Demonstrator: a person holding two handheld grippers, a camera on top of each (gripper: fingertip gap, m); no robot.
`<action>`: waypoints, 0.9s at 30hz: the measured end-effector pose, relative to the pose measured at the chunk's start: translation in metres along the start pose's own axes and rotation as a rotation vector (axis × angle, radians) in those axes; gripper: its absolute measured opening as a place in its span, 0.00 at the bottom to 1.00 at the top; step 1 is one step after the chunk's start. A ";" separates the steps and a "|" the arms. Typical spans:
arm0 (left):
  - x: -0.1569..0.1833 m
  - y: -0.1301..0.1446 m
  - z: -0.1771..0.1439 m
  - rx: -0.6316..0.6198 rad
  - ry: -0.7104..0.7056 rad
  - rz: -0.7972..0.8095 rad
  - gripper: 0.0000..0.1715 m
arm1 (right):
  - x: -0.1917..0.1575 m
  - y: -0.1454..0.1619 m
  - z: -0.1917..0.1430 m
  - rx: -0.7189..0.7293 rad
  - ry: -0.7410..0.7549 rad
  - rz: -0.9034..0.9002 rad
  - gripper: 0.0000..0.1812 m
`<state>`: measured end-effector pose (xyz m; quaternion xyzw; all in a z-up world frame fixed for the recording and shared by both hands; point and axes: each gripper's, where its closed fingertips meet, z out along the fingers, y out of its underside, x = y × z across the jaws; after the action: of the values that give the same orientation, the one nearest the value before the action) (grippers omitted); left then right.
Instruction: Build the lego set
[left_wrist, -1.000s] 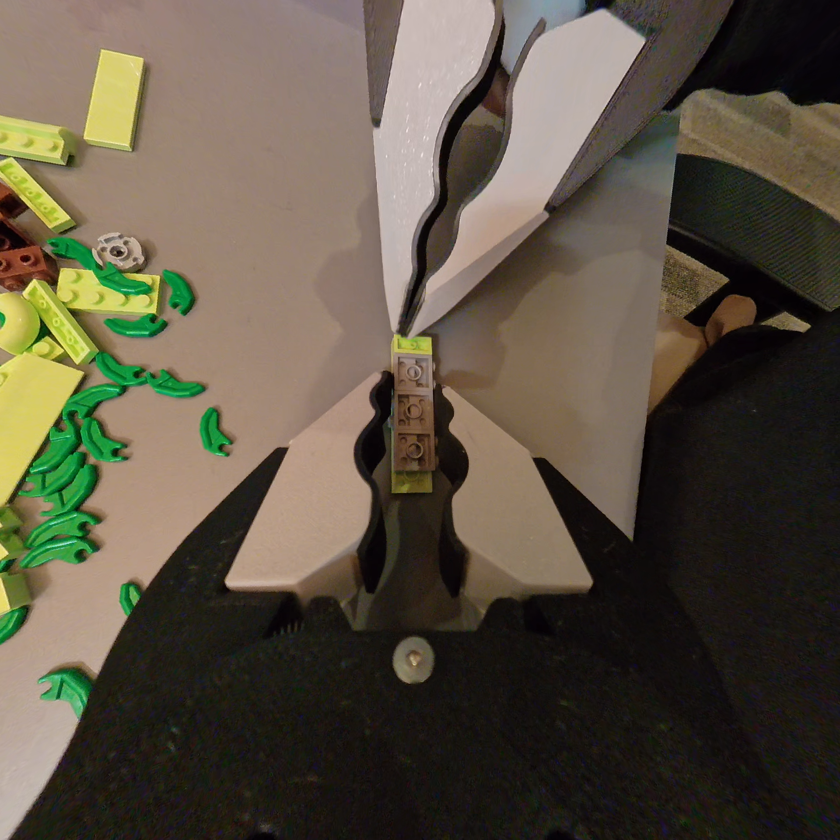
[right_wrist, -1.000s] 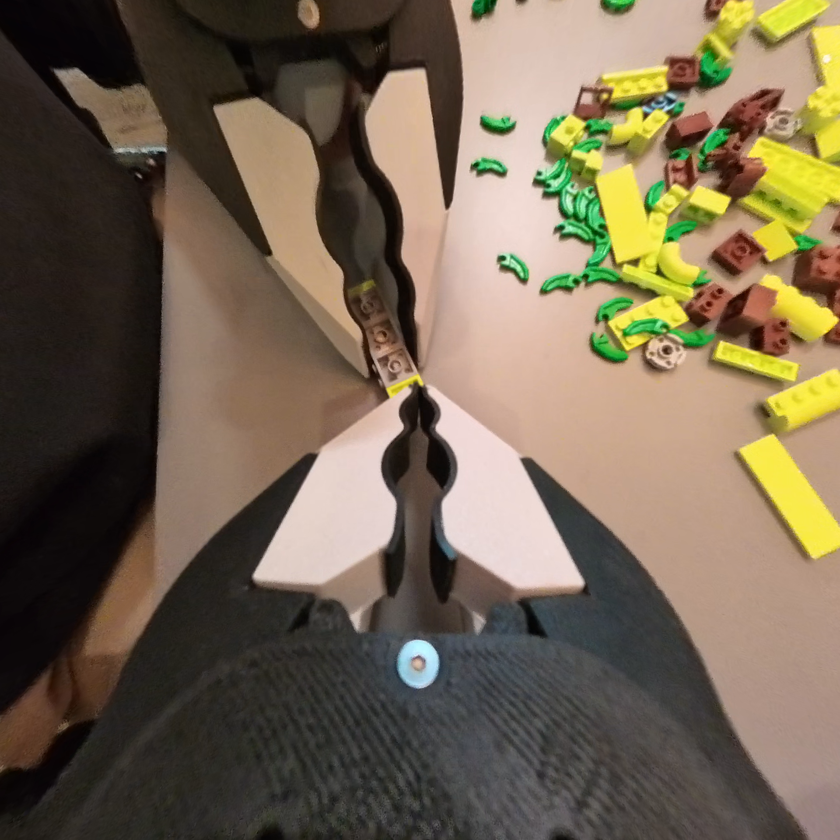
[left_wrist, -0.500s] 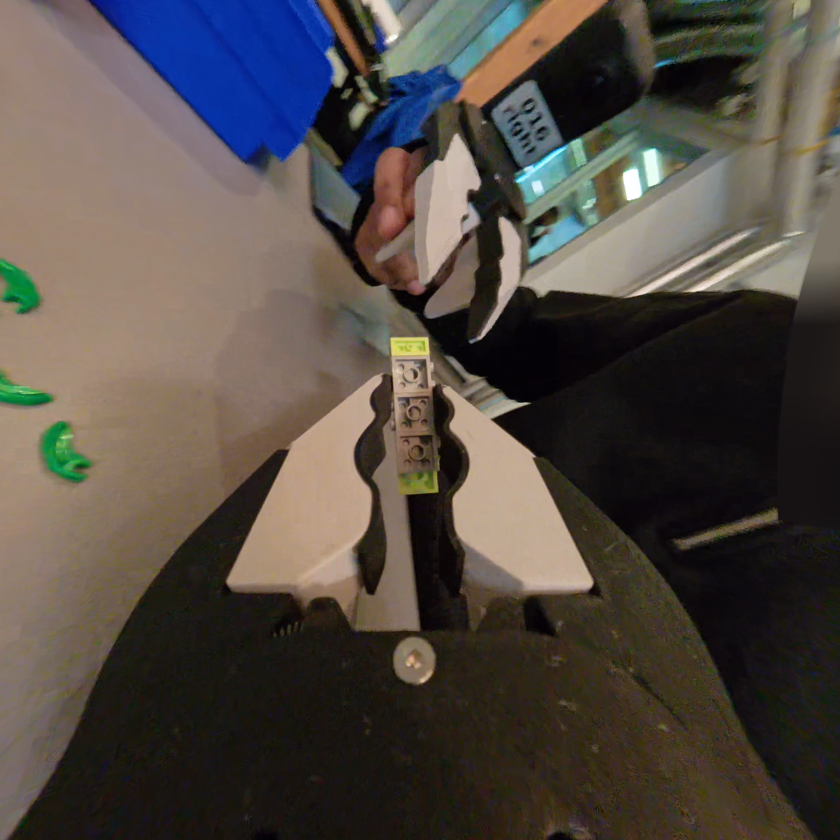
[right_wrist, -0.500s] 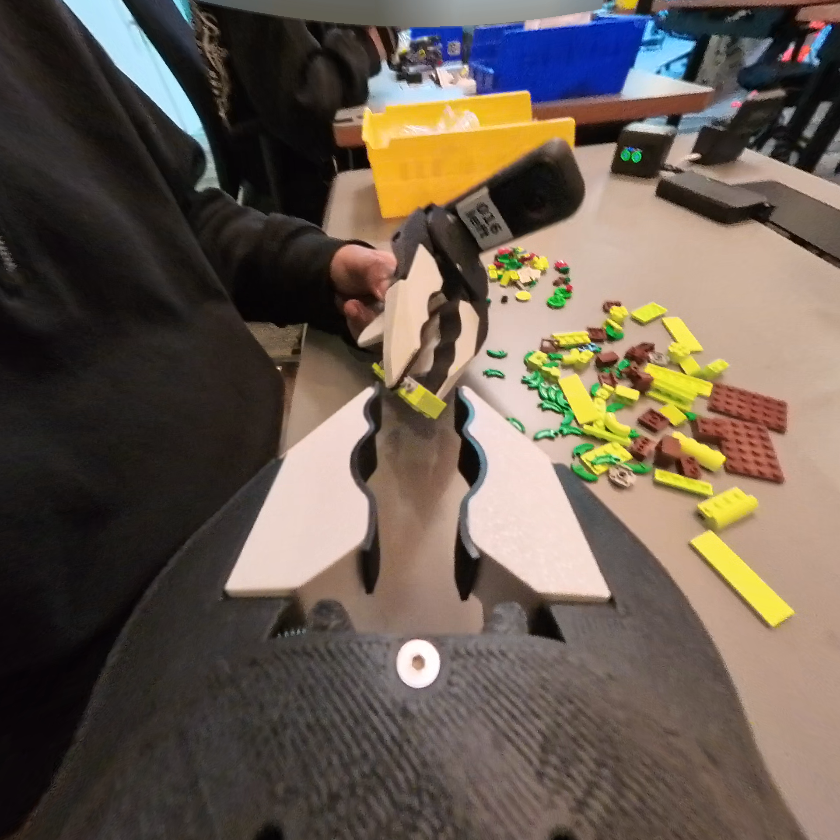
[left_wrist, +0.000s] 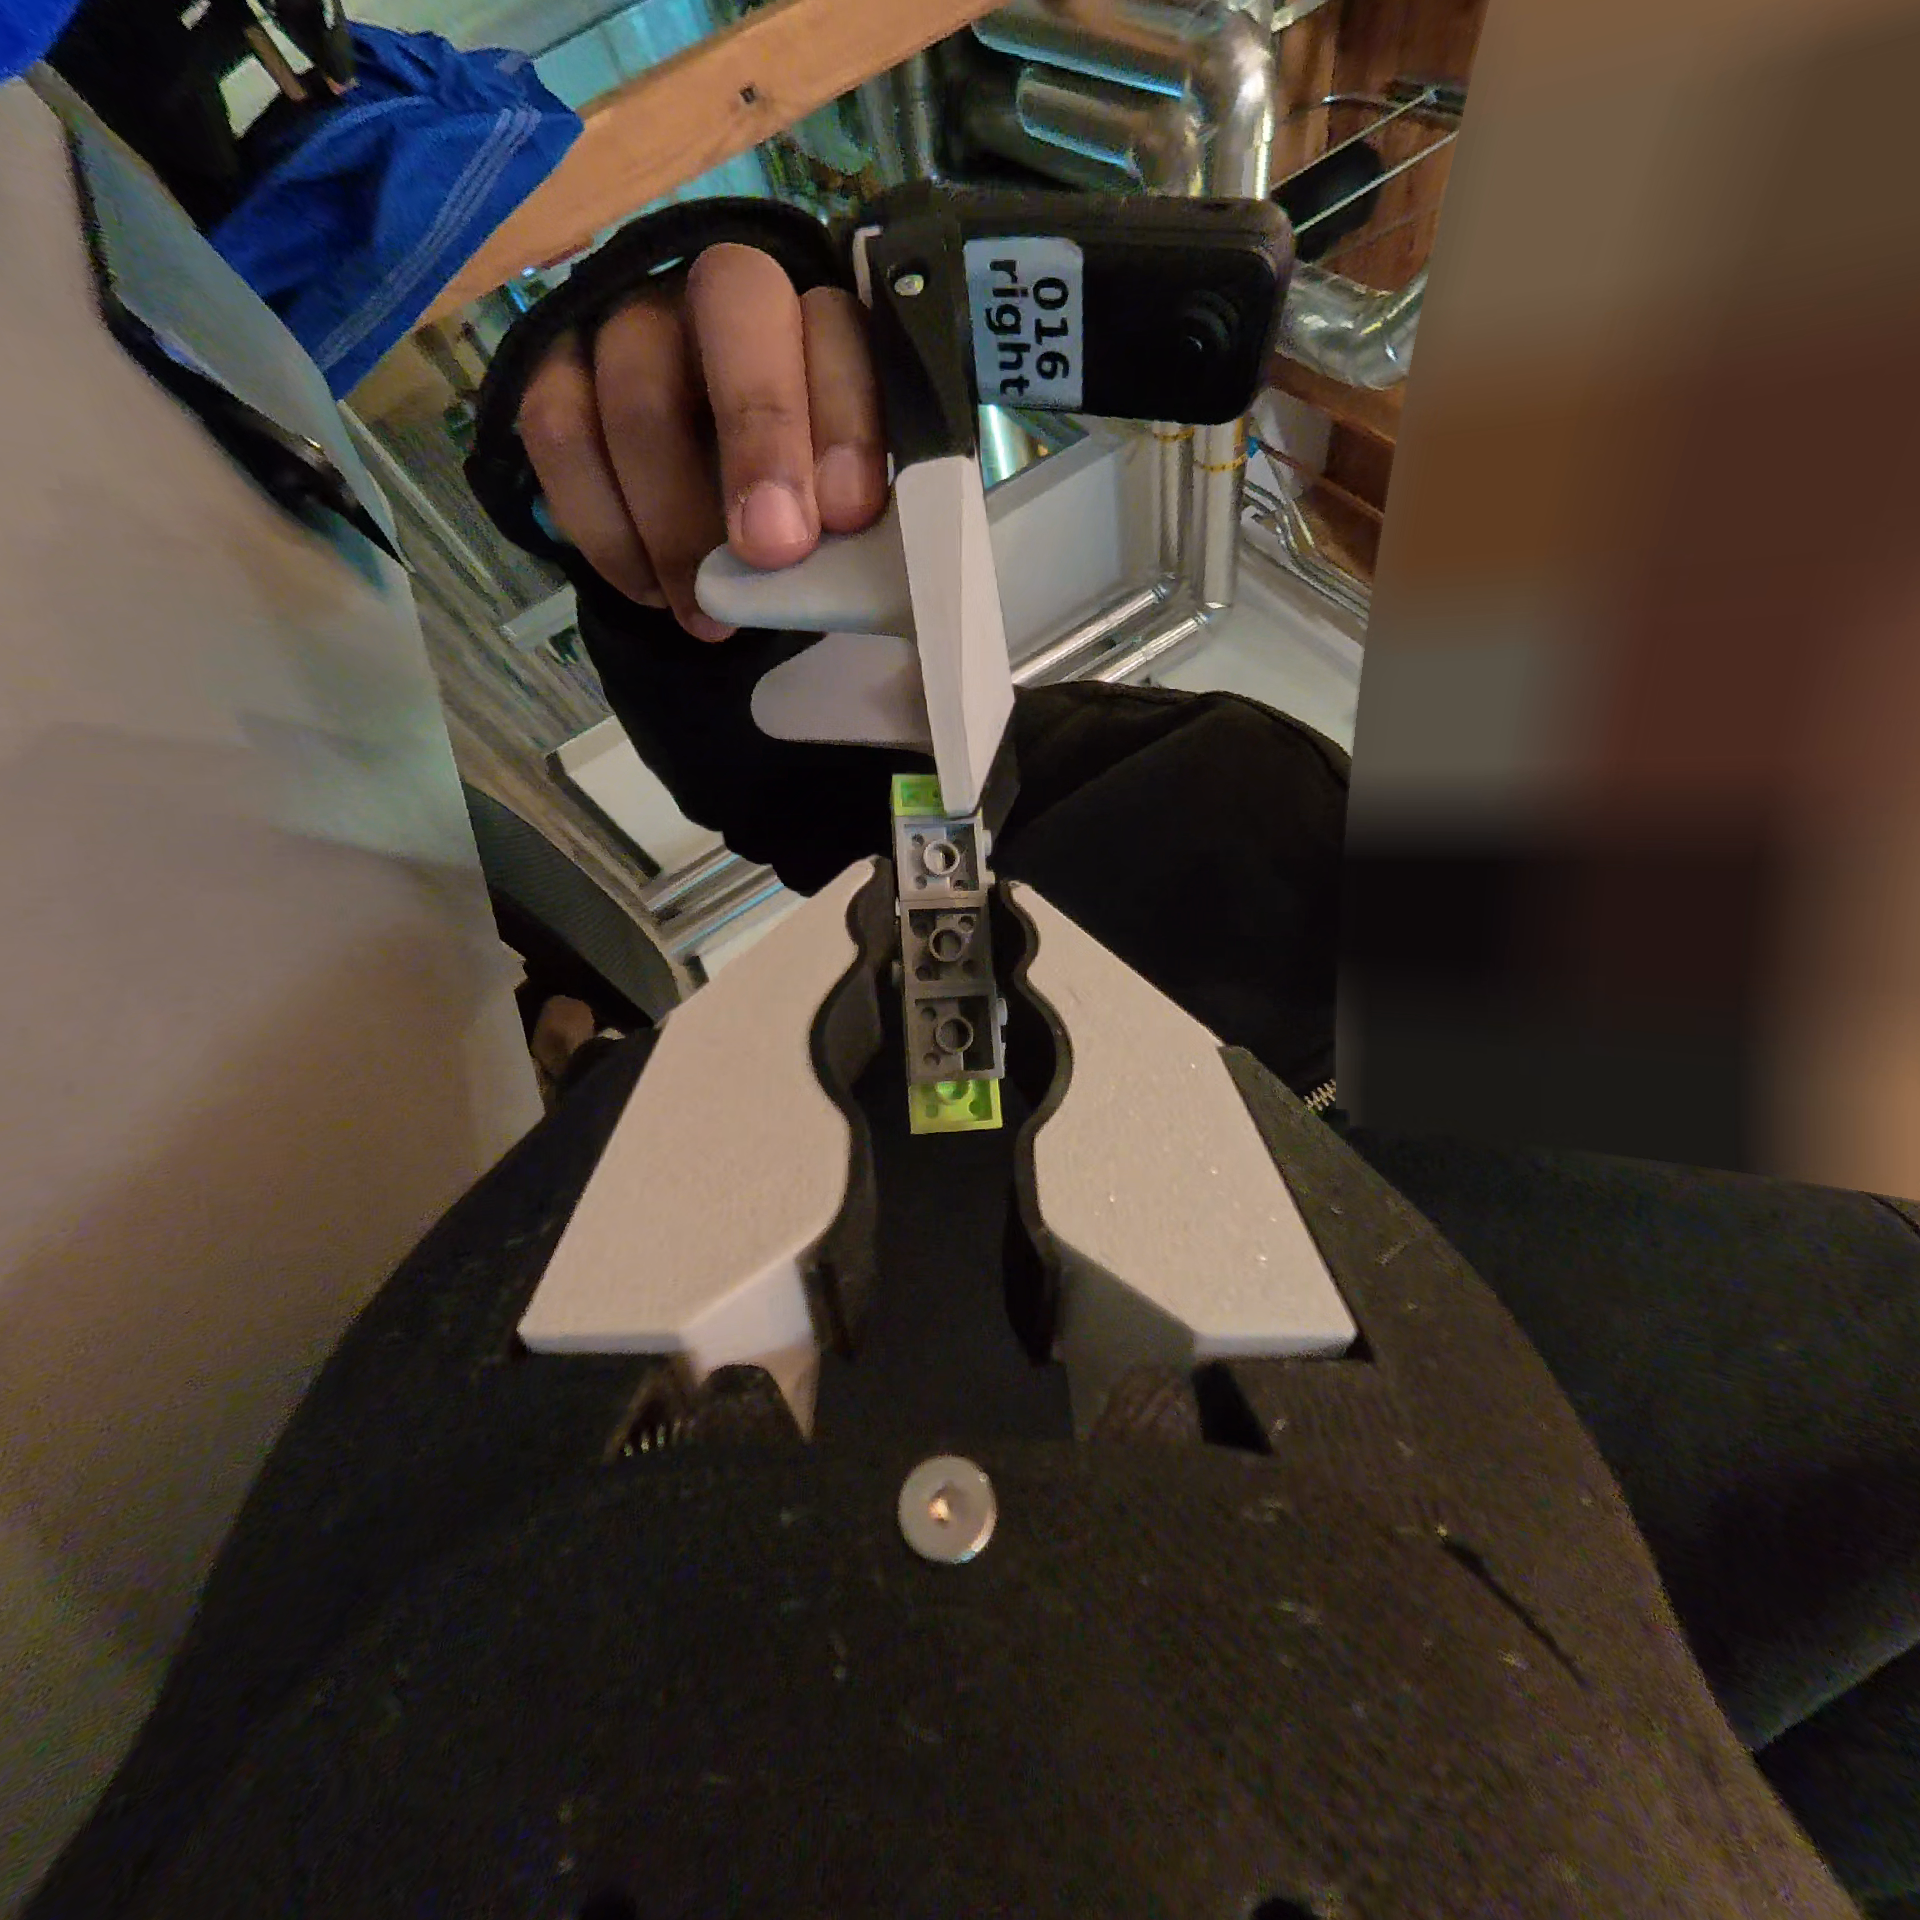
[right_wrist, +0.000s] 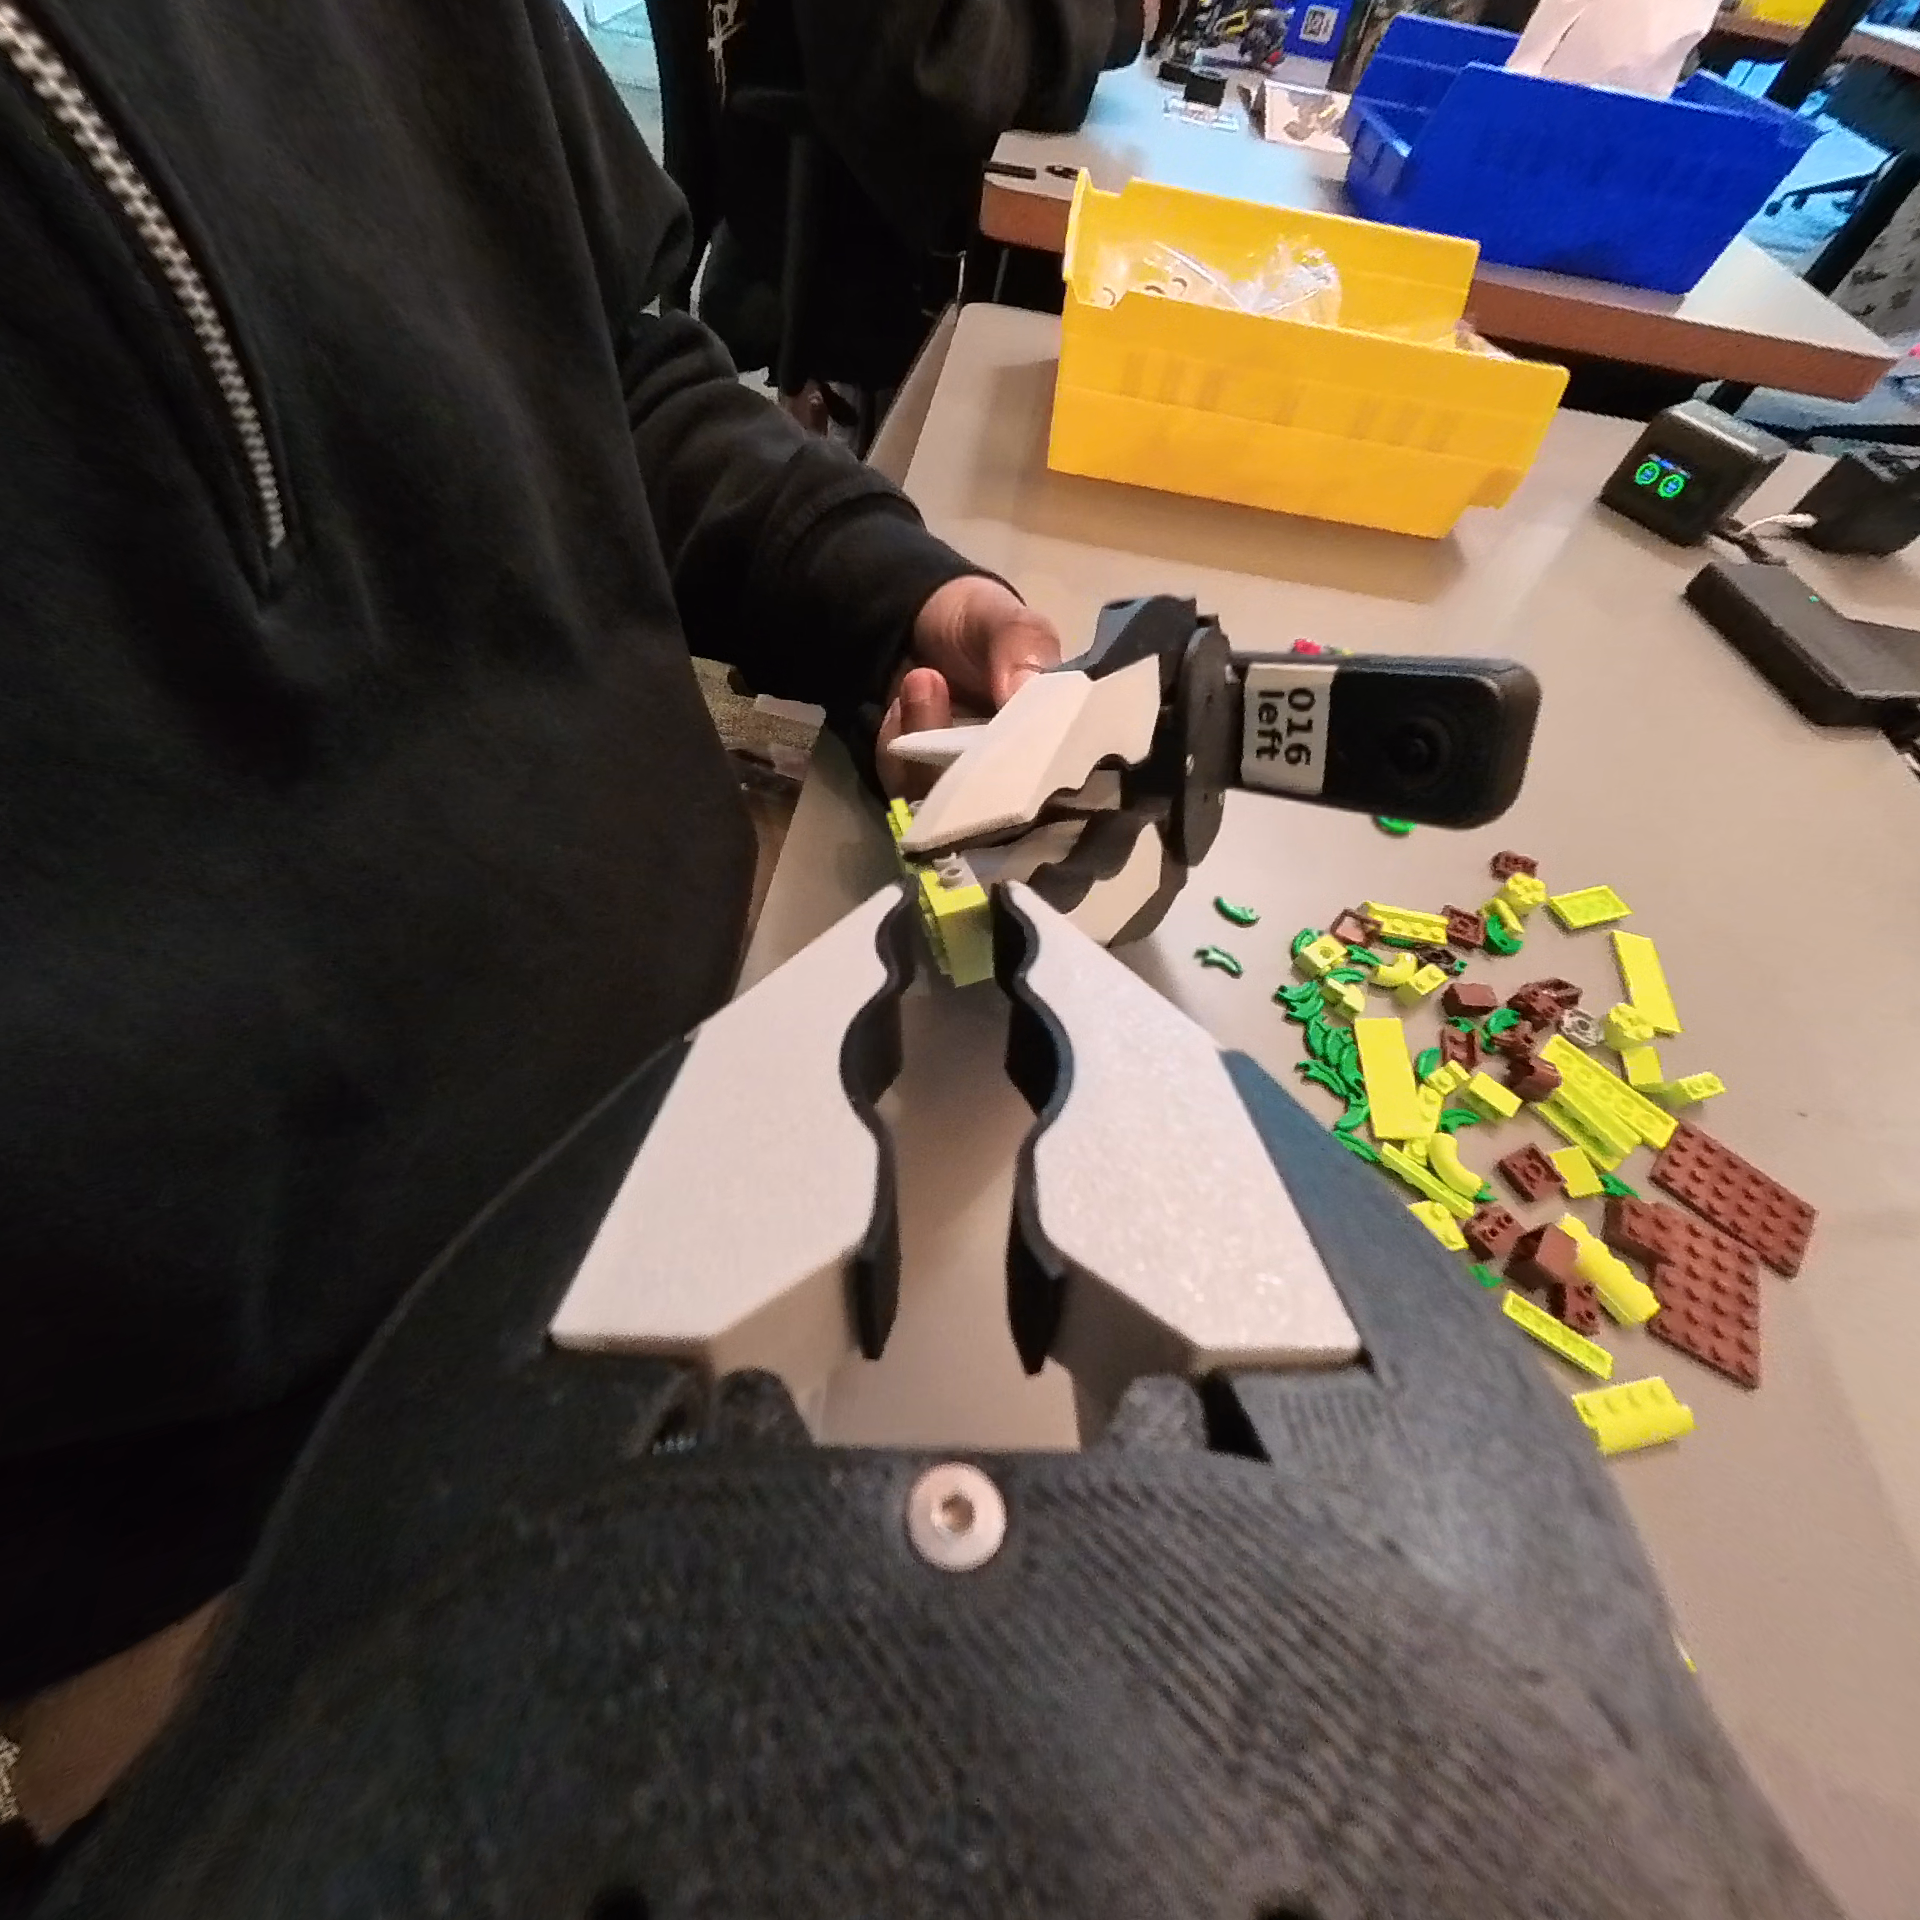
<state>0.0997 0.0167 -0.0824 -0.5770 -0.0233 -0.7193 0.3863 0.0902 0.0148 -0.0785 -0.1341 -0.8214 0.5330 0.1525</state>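
Note:
My left gripper (left_wrist: 943, 883) is shut on a small lego assembly (left_wrist: 943, 940): a lime plate carrying three grey bricks in a row. It is held in the air, off the table. My right gripper (right_wrist: 948, 904) has its two fingertips closed on the lime end of the same assembly (right_wrist: 956, 930), which fills the gap between them. In the left wrist view the right gripper (left_wrist: 961, 800) comes down from above onto the assembly's far end. In the right wrist view the left gripper (right_wrist: 935, 842) holds the assembly from behind.
Loose lime, green and brown bricks (right_wrist: 1507, 1091) lie on the grey table (right_wrist: 1558, 675) to the right, with brown plates (right_wrist: 1725, 1226) beside them. A yellow bin (right_wrist: 1278, 416), a blue bin (right_wrist: 1558, 187) and black devices (right_wrist: 1683, 473) stand farther back. A person's black jacket (right_wrist: 312, 727) fills the left. Left and right tips are no more than a few centimetres apart.
Both grippers have lifted away from the table. The right gripper, open and apart half a second ago, has come in and closed on the assembly's end. The left keeps its hold.

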 end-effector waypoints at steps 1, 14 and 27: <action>0.001 0.000 0.000 0.001 0.011 -0.006 0.09 | -0.001 -0.001 0.000 0.004 -0.004 -0.001 0.06; -0.014 -0.001 -0.007 0.009 -0.101 0.016 0.08 | 0.007 0.028 0.001 -0.071 0.000 0.146 0.20; -0.127 -0.002 -0.061 -0.413 -1.138 0.549 0.09 | 0.051 0.116 -0.014 -0.063 0.330 0.509 0.19</action>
<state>0.0537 0.0555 -0.2095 -0.9139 0.0624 -0.1675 0.3645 0.0555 0.0923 -0.1742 -0.4249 -0.7416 0.4995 0.1413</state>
